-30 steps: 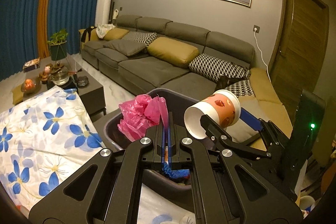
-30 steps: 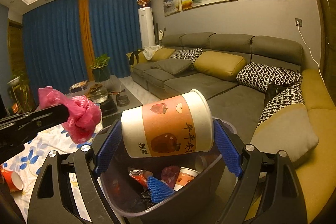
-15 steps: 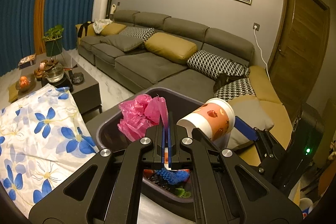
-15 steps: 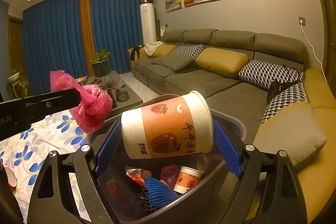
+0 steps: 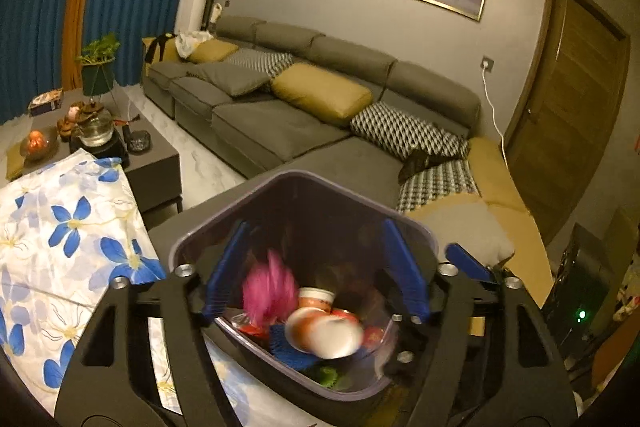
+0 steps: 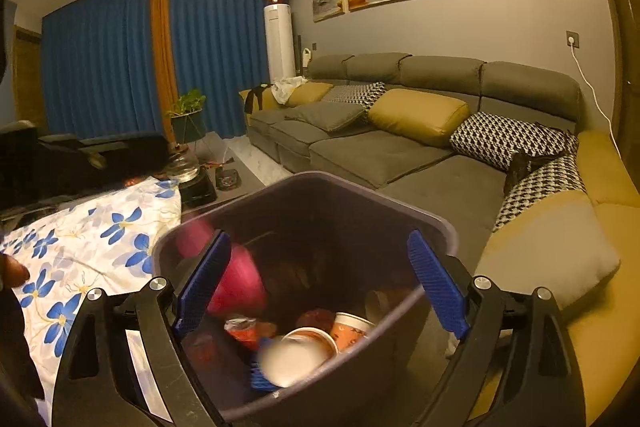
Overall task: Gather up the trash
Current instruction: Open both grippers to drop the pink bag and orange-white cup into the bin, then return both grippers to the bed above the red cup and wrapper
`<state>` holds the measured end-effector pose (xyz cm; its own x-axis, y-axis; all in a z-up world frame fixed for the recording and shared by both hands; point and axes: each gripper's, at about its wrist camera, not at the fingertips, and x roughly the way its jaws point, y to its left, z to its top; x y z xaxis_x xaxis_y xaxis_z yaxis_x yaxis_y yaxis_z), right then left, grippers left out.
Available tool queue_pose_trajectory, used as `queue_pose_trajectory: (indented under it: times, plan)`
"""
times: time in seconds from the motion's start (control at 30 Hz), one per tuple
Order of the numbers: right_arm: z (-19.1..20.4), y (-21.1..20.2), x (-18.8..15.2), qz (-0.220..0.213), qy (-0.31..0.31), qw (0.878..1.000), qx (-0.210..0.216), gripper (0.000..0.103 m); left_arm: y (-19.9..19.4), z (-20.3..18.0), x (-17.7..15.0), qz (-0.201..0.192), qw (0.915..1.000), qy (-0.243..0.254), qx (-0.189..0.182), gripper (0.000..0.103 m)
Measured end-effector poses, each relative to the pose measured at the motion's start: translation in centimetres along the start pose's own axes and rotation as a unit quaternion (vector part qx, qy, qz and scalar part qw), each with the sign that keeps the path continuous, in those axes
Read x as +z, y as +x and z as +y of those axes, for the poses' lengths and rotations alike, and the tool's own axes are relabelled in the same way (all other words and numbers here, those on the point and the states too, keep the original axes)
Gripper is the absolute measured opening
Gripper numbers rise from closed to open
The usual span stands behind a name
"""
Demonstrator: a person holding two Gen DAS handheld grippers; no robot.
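Observation:
The dark plastic bin stands right below both grippers. My left gripper hangs over its mouth, jaws opening, nothing between the blue pads. The pink plastic bag is a blur dropping inside the bin. My right gripper is also over the bin, jaws opening and empty. The orange-and-white paper cup it held lies blurred on the trash inside, beside another cup. In the right wrist view the pink bag falls just behind the left pad. The paper cup shows among wrappers.
A blue-flowered cloth covers the surface left of the bin. Behind it, a low dark table carries a glass kettle. The long grey sofa with cushions runs behind and right. A wooden door is at far right.
The left gripper opened and let go of the pink bag, which drops into the bin. The right gripper opened wider and the paper cup fell into the bin.

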<state>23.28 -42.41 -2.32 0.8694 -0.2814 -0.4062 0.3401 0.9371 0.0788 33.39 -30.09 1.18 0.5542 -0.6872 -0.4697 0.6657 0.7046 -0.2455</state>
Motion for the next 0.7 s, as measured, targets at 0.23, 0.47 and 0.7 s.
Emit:
queue_pose_trajectory:
  times: [0.23, 0.47, 0.7]
  plan:
    - [-0.7, -3.0, -0.5, -0.011, 0.012, 1.0, -0.008, 0.089, -4.4, 1.3, -1.8, -0.028, 0.9977, -0.02, 0.058, 0.083]
    - [2.7, -7.6, -1.8, -0.036, -0.009, 0.999, 0.031, 0.097, -13.7, 3.7, -6.4, -0.086, 0.9783, -0.03, 0.186, 0.088]
    - [7.8, -10.6, -3.3, -0.004, -0.014, 0.995, 0.102, 0.097, -23.7, 8.0, -11.6, -0.114, 0.9451, -0.089, 0.293, 0.091]
